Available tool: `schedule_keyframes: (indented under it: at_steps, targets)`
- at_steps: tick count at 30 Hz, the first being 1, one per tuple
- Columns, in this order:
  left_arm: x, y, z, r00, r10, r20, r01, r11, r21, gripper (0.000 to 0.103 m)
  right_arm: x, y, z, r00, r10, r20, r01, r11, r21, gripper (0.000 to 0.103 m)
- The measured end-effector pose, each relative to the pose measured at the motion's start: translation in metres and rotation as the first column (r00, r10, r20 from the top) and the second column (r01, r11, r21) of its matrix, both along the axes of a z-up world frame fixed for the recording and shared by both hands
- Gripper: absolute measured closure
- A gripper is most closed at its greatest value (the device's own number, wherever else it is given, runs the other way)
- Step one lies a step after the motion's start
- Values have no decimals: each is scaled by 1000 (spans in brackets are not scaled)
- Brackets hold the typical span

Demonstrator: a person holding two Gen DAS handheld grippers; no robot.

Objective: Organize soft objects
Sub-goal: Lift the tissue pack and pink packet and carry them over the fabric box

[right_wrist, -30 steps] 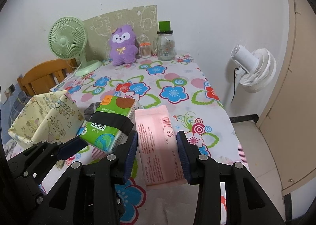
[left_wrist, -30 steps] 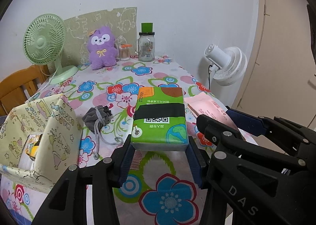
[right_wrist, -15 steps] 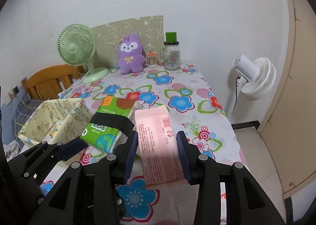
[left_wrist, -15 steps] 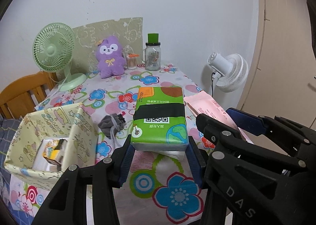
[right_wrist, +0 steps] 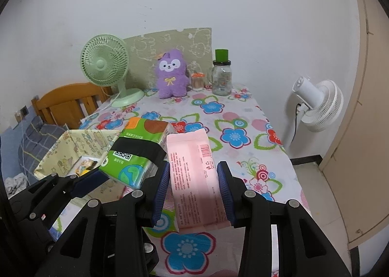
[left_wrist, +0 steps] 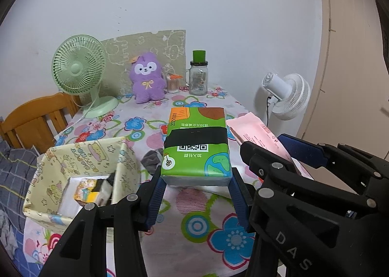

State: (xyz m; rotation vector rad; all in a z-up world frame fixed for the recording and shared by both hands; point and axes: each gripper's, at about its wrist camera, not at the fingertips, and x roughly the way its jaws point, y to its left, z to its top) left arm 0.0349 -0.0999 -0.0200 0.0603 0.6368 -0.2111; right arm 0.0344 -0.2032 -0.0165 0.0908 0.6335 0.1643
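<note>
My left gripper point(left_wrist: 197, 179) is shut on a green tissue pack point(left_wrist: 197, 145) and holds it above the flowered tablecloth point(left_wrist: 194, 228). The pack also shows in the right wrist view point(right_wrist: 136, 153). My right gripper point(right_wrist: 193, 177) is shut on a pink soft pack point(right_wrist: 194, 175), also held above the table; it shows in the left wrist view point(left_wrist: 257, 136). A yellow fabric box point(left_wrist: 80, 165) stands low left with small items inside; it shows in the right wrist view point(right_wrist: 73, 150). A grey pouch point(left_wrist: 152, 161) lies partly hidden behind the green pack.
A purple plush point(left_wrist: 147, 80), a green desk fan point(left_wrist: 79, 68), a glass jar with green lid point(left_wrist: 198, 75) and a small toothpick jar point(left_wrist: 173, 83) stand at the table's back. A white fan point(left_wrist: 287, 94) stands off the right edge. A wooden chair point(left_wrist: 31, 124) is left.
Both grippers have risen and drawn back with their packs. The table sits lower in view, the box's inside shows more, and the grey pouch has slipped behind the green pack.
</note>
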Motion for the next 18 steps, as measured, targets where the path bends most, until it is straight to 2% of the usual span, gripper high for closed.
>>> schedule_keyframes:
  at_steps: [18]
  targets:
    - [4, 43, 24, 999, 30, 25, -30, 1000, -8, 50, 6, 45, 31, 999, 36, 29, -36, 999, -15, 60]
